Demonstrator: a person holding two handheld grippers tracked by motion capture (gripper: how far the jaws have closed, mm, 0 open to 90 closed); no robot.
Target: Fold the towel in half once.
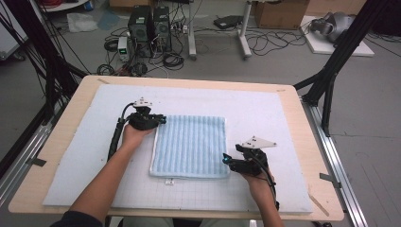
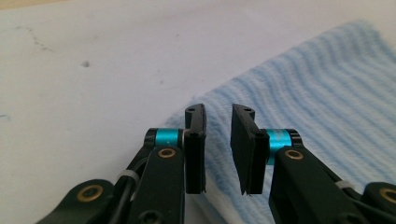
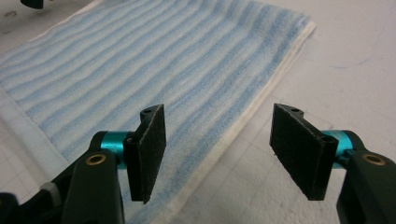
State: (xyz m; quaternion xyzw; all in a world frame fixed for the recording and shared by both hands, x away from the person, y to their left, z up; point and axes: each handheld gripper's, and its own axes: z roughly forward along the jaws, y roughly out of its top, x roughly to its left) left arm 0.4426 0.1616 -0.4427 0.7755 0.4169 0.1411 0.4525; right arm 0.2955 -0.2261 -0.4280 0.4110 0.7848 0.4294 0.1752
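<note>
Towel [image 1: 190, 146] lies flat at frame centre in the high view, long axis running up-frame; the left gripper [image 1: 161, 119] sits at its upper left corner, the right gripper [image 1: 227, 160] at its lower right corner, each equally near. In the left gripper view the jaws stand slightly apart, holding nothing, the towel corner [image 2: 210, 100] just beyond them; whether they touch it is unclear. In the right gripper view the jaws gape wide and empty, straddling the towel's edge [image 3: 243, 126].
</note>
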